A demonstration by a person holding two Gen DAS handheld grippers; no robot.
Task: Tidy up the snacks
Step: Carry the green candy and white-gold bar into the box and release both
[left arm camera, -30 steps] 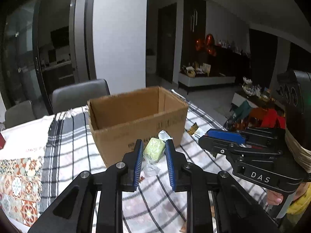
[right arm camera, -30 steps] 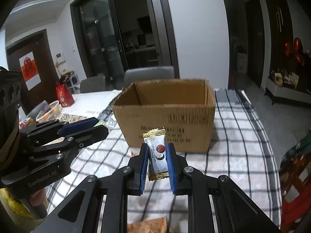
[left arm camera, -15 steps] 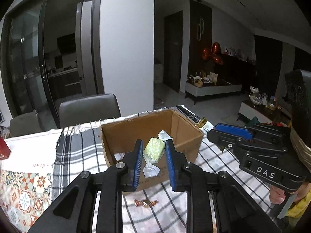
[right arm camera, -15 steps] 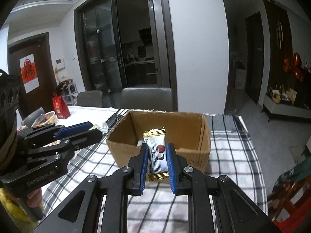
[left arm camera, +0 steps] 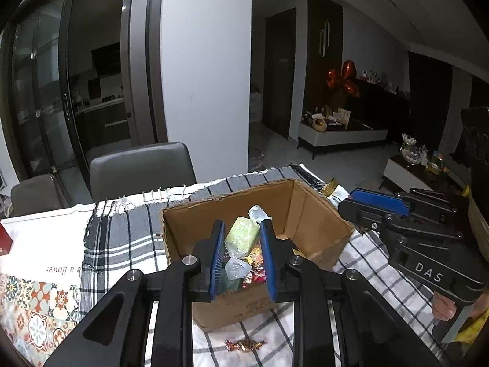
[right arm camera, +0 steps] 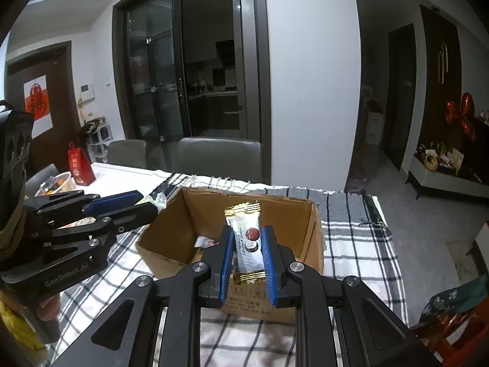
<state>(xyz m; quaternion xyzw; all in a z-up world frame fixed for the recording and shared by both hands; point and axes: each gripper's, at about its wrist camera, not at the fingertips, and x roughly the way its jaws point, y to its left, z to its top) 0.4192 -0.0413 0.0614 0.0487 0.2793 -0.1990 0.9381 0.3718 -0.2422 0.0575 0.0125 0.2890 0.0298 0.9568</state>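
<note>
An open cardboard box (left arm camera: 308, 214) (right arm camera: 314, 229) stands on the checked tablecloth, with several wrapped snacks lying on its floor. My left gripper (left arm camera: 241, 235) is shut on a pale green candy in clear wrap (left arm camera: 242, 237), held over the box's near half. My right gripper (right arm camera: 247, 244) is shut on a white snack bar with gold ends (right arm camera: 246, 241), also over the box. Each gripper shows in the other's view: the right gripper (left arm camera: 379, 205) at the box's right side, the left gripper (right arm camera: 122, 203) at its left corner.
A small gold-wrapped candy (left arm camera: 244, 345) lies on the cloth in front of the box. Grey chairs (left arm camera: 142, 166) stand behind the table. A red gift bag (right arm camera: 80, 165) and a bowl of food (right arm camera: 55, 182) sit at the far left, past a patterned mat (left arm camera: 33, 309).
Both grippers moved forward and rose, from in front of the box's near wall to above its opening, each keeping its snack. The box's inside has come into view.
</note>
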